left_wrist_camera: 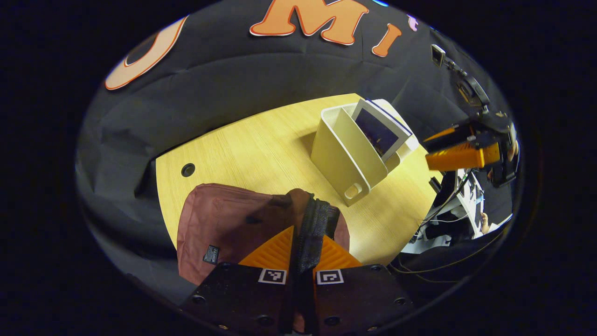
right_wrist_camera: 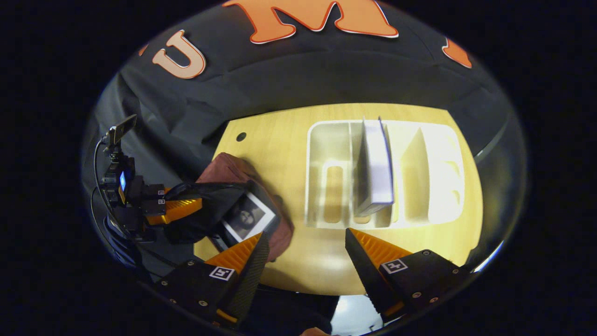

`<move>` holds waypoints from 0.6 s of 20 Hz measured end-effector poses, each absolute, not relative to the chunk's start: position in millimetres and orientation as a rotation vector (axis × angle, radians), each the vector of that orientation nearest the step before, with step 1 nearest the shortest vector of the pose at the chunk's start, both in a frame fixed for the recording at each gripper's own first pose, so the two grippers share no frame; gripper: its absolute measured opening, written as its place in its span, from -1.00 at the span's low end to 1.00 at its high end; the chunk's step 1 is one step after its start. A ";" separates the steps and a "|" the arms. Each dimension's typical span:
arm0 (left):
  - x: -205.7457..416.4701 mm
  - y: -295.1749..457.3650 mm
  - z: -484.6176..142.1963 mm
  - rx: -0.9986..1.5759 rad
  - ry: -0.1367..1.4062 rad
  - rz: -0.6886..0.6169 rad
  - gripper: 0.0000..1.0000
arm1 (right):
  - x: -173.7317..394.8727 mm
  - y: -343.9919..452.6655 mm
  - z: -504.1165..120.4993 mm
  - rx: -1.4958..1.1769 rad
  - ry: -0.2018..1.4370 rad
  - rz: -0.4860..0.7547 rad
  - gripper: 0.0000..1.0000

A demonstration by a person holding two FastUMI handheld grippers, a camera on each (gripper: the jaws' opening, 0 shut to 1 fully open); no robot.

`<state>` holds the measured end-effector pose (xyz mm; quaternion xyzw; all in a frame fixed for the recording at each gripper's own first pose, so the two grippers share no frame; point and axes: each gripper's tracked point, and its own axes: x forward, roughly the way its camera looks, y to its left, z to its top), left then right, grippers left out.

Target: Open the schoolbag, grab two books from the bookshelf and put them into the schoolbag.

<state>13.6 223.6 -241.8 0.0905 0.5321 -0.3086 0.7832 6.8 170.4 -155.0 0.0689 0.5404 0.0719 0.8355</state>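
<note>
The schoolbag (right_wrist_camera: pixel 233 175), a soft reddish-brown fabric pack, lies at the lower left of the counter (right_wrist_camera: pixel 280 140) in the right gripper view, its mouth held open. One book (right_wrist_camera: pixel 246 218) with a pictured cover is seen already sitting in that opening. The dark woven edge of the bag (left_wrist_camera: pixel 310 228) is clamped between the fingers of the left tool (left_wrist_camera: pixel 305 254), which are drawn together on it at the bottom centre of the left gripper view. A second book (right_wrist_camera: pixel 375 170), white-edged and upright, stands in the middle slot of the bookshelf (right_wrist_camera: pixel 326 135), a smooth cream plastic rack with thin dividers. The right tool (right_wrist_camera: pixel 308 261) hangs with its ribbed fingers spread wide and nothing between them, just before the rack. The second fetch is judged to be in hand; a straight approach onto the book's spine is called for.
</note>
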 end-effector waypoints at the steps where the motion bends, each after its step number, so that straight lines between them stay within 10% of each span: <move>1: 13.7 223.6 -241.8 0.189 1.151 -0.656 -0.81 | 12.4 162.4 -151.3 0.129 1.147 0.150 0.95; 12: 17.3 232.8 -262.6 0.102 1.219 -0.502 -0.81 | 90.6 105.4 -202.5 0.024 1.281 0.122 0.96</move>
